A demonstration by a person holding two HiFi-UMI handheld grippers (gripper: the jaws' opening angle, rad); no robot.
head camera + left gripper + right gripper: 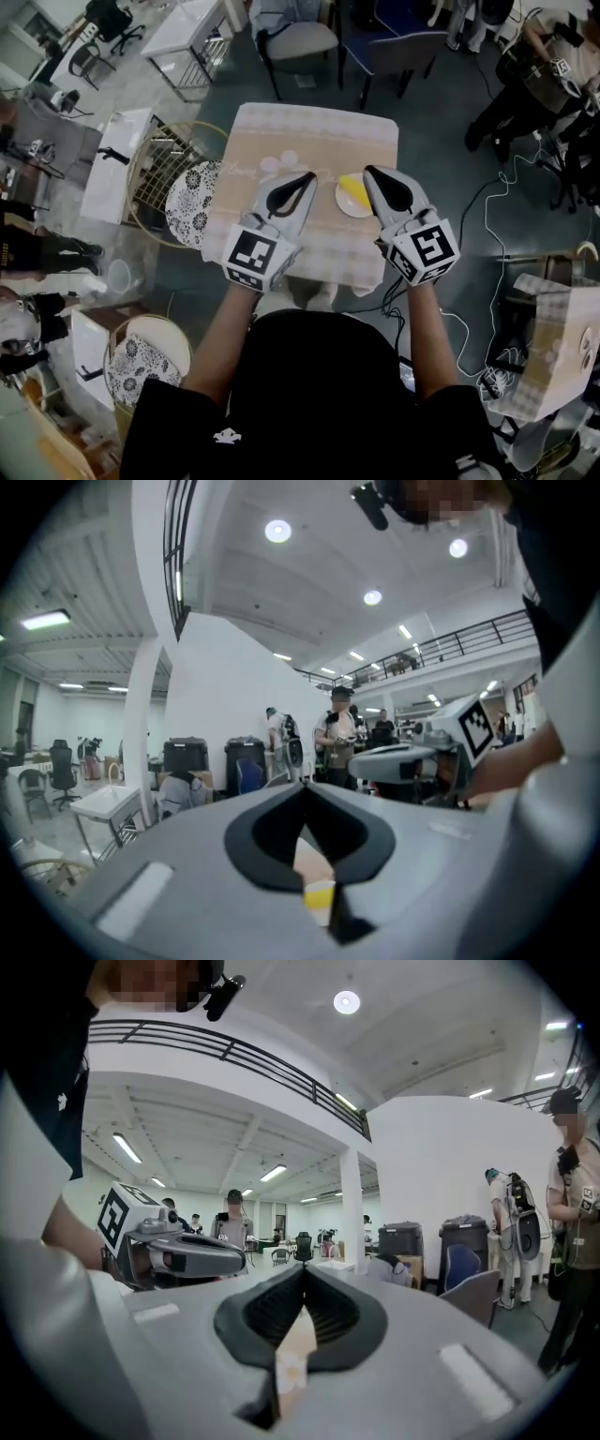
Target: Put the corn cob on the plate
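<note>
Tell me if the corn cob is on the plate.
On it: in the head view the yellow corn cob lies inside the rim of the white plate.

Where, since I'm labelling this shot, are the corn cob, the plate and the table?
corn cob point(351, 191): head view, on its yellow middle.
plate point(356, 213): head view, on the bare white rim nearest the person.
table point(309, 136): head view, on a bare patch of its far side.

Square table point(314, 131), centre of the frame
A beige, lace-edged cloth point(328, 239) covers it; a white plate point(345, 204) sits right of its middle.
</note>
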